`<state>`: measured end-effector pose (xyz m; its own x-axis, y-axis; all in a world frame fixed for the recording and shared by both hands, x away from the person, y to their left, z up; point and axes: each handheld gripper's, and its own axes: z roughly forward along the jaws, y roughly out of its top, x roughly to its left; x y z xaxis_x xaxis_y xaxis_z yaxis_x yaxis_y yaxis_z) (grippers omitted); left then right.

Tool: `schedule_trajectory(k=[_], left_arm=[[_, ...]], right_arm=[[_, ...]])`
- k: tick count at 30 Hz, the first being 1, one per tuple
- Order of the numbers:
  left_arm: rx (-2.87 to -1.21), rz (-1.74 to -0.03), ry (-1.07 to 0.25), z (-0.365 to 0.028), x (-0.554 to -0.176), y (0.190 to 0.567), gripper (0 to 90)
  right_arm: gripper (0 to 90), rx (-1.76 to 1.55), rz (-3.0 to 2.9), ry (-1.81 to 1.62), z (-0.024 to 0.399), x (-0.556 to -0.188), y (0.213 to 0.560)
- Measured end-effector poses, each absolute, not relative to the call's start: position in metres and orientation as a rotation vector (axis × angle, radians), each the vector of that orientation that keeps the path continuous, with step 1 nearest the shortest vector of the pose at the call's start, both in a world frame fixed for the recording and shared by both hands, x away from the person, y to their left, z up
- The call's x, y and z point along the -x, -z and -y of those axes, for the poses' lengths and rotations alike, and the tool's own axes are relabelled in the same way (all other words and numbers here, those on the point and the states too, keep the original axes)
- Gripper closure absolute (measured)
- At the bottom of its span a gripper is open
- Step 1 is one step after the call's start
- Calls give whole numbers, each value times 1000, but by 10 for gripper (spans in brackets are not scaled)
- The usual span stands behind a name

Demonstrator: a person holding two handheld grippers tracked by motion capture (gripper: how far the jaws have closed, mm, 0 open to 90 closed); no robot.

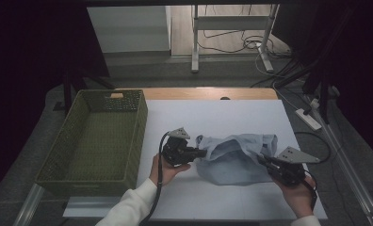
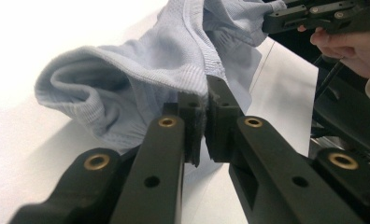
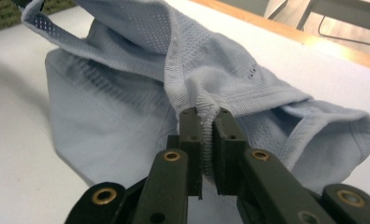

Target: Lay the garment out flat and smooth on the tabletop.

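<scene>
Light-blue knit garment (image 1: 236,160) on the white table (image 1: 213,117), at mid-right, between the two hand-held grippers. The left gripper (image 1: 201,153) pinches the garment's left edge: in the left gripper view its jaws are together on a ribbed hem (image 2: 199,88), with the cloth bunched and lifted just above the pads. The right gripper (image 1: 264,161) grips the right edge: in the right gripper view the jaws are clamped on a puckered fold of ribbed hem (image 3: 206,109), the rest of the cloth spreading away behind. Both grips appear secured; the garment itself remains crumpled, resting largely on the table, neither spread flat nor folded. The green basket (image 1: 95,136) stands at the left, apart from the cloth, and holds nothing visible. Judged from this layout, the pick-up stage is complete; lifting or straightening the cloth, and any transfer to the basket, are still to be done.
</scene>
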<state>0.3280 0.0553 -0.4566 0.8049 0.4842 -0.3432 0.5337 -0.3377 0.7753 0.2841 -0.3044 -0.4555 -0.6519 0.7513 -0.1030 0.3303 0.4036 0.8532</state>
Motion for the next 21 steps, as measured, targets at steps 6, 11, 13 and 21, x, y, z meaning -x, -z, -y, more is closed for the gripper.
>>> schedule_trajectory(k=[6, 11, 13, 21], left_arm=[[-1964, -761, 64, -61, -328, 453, 854], [-1924, -765, 74, -69, -329, 447, 855], [-1912, -767, 69, -72, -329, 444, 855], [-1842, -772, 68, -86, -329, 432, 855]], right_arm=[[837, -919, -2151, -1228, 302, -284, 450], [838, -918, -2120, -1291, 298, -287, 442], [838, -912, -2111, -1308, 296, -288, 439], [839, -909, -2082, -1397, 287, -292, 428]])
